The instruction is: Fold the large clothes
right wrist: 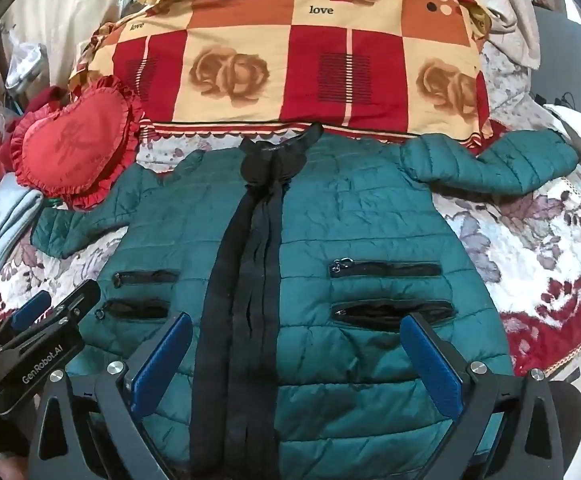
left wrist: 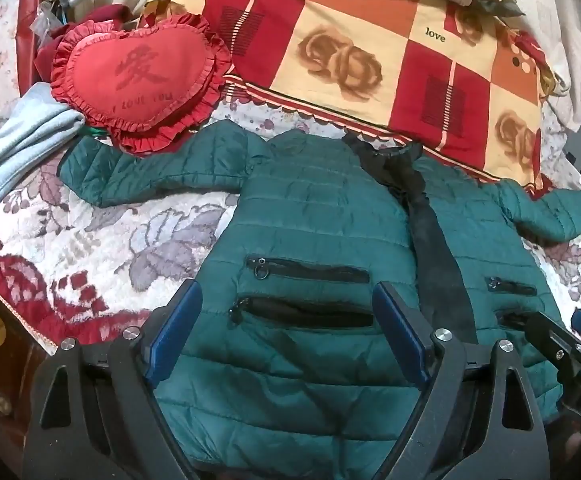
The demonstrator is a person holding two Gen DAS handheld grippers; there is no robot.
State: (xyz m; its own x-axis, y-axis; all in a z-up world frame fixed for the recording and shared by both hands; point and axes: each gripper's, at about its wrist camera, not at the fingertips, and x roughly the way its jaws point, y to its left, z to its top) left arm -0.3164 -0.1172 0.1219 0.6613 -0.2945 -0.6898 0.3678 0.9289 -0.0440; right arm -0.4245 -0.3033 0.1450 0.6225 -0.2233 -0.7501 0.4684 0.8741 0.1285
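Observation:
A teal quilted jacket [left wrist: 310,208] [right wrist: 370,220] lies front up on the bed, both sleeves spread outward. A black zipper strip [right wrist: 250,264] runs down its middle, and two zip pockets sit on each side. My left gripper [left wrist: 286,296] hovers open over the jacket's lower left panel, with nothing pinched between its blue pads. Over the hem near the zipper, my right gripper [right wrist: 298,322] stands wide open and holds nothing. Each gripper shows at the edge of the other's view: left gripper [right wrist: 60,300], right gripper [left wrist: 562,320].
A red heart cushion [left wrist: 138,76] [right wrist: 74,144] lies by the left sleeve. A red and cream checked quilt [left wrist: 370,52] [right wrist: 298,64] is piled behind the collar. A light blue garment [left wrist: 18,144] lies at far left. The floral bedspread [left wrist: 102,240] [right wrist: 530,248] shows beside the jacket.

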